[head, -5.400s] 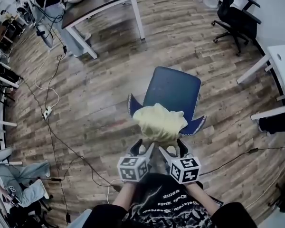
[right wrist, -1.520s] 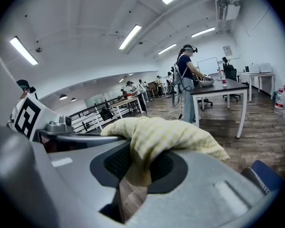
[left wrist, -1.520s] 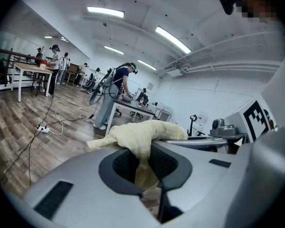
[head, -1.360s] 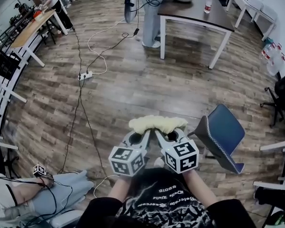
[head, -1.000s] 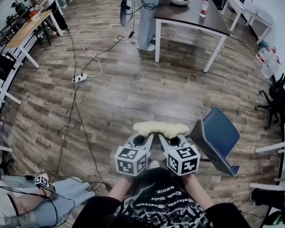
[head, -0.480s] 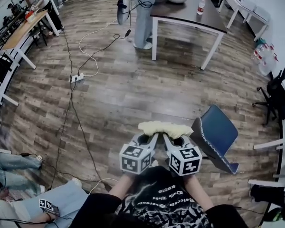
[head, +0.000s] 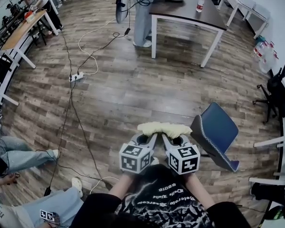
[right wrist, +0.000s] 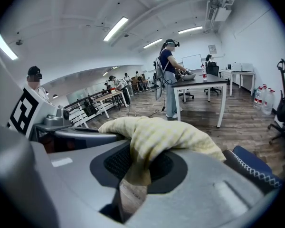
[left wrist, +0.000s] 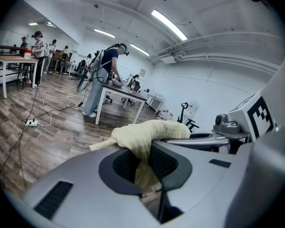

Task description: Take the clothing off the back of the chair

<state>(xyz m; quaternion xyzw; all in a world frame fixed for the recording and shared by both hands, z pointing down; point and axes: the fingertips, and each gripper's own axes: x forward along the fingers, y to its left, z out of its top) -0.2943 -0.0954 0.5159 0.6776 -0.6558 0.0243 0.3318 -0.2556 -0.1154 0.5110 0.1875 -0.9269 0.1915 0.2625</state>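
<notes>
A pale yellow garment [head: 164,128] hangs bunched in the air between both grippers, away from the blue chair [head: 217,134] that stands to its right. My left gripper [head: 149,137] is shut on the garment's left part [left wrist: 141,137], the cloth pinched between its pads. On the garment's right part [right wrist: 156,137] my right gripper [head: 168,138] is shut the same way. The chair's back edge [right wrist: 256,170] with white stitching shows bare at the lower right of the right gripper view.
A dark-topped table [head: 189,13] with a person beside it stands far ahead. A white power strip [head: 76,77] and cables [head: 80,122] run across the wooden floor at left. Another person sits at lower left [head: 19,156]. An office chair [head: 278,87] and white desks line the right wall.
Five seconds ago the garment lay on the chair's back; it now hangs off the chair in both grippers. Over the last second the view shifted slightly; a seated person's legs came into view at left.
</notes>
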